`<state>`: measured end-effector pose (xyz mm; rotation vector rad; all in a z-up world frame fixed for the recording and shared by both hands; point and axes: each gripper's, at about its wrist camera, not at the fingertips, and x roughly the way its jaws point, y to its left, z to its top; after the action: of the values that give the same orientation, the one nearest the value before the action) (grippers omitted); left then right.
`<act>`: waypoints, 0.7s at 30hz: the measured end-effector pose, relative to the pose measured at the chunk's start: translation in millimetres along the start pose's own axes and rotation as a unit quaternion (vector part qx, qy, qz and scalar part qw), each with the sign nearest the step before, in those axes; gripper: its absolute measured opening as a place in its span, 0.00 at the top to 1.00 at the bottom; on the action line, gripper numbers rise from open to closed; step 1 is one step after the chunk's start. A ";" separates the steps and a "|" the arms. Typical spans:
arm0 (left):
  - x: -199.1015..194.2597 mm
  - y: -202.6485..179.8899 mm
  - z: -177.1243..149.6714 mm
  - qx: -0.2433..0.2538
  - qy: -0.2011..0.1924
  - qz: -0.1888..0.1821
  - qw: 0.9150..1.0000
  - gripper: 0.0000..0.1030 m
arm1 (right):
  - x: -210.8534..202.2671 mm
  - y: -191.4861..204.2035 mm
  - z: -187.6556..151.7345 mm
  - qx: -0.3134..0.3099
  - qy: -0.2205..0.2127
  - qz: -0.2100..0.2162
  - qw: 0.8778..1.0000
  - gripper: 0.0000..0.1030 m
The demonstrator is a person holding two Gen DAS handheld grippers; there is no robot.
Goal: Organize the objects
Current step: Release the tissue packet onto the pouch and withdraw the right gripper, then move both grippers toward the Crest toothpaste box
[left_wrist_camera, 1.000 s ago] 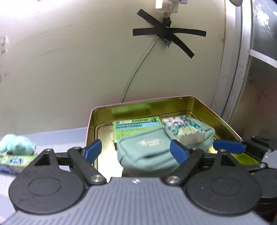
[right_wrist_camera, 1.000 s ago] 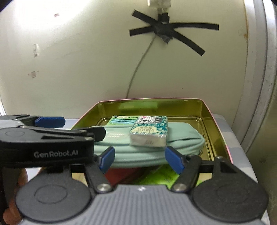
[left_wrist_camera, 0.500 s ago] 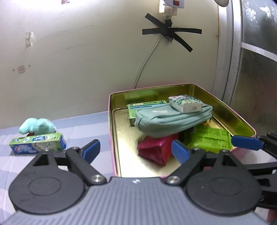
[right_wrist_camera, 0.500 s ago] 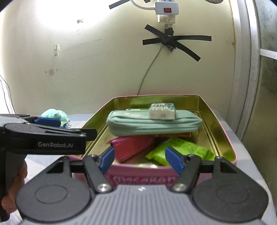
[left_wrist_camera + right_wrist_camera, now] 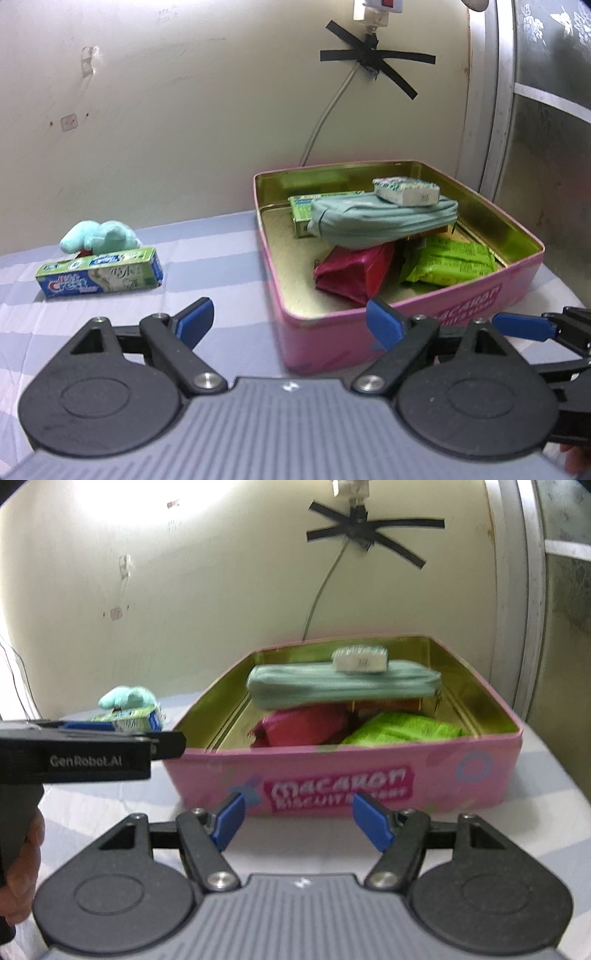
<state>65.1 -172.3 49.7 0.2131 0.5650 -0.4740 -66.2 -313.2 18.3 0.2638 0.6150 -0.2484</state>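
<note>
Your left gripper [image 5: 291, 325] and right gripper [image 5: 299, 821] both stand parted, blue pads gripping nothing, in front of the pink rectangular metal tin [image 5: 406, 332]. Inside its glossy gold walls, a soft teal fabric pouch [image 5: 380, 221] bears a small speckled box [image 5: 406, 190], above a crinkled magenta packet [image 5: 351, 275] and lime foil packet [image 5: 448, 264]. A green cardboard toothpaste carton [image 5: 99, 271] and fuzzy mint plush toy [image 5: 99, 236] lie on the striped cloth [image 5: 207, 258], well left of the tin.
</note>
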 end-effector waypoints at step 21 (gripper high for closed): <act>17.0 74.8 -48.3 -0.013 0.053 0.041 0.998 0.11 | 29.0 69.3 -25.4 -0.064 0.062 0.013 0.996 0.27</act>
<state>91.7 -98.0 5.1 0.2369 0.6634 -0.3782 -35.6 -244.6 -7.2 0.1636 0.7467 -0.1672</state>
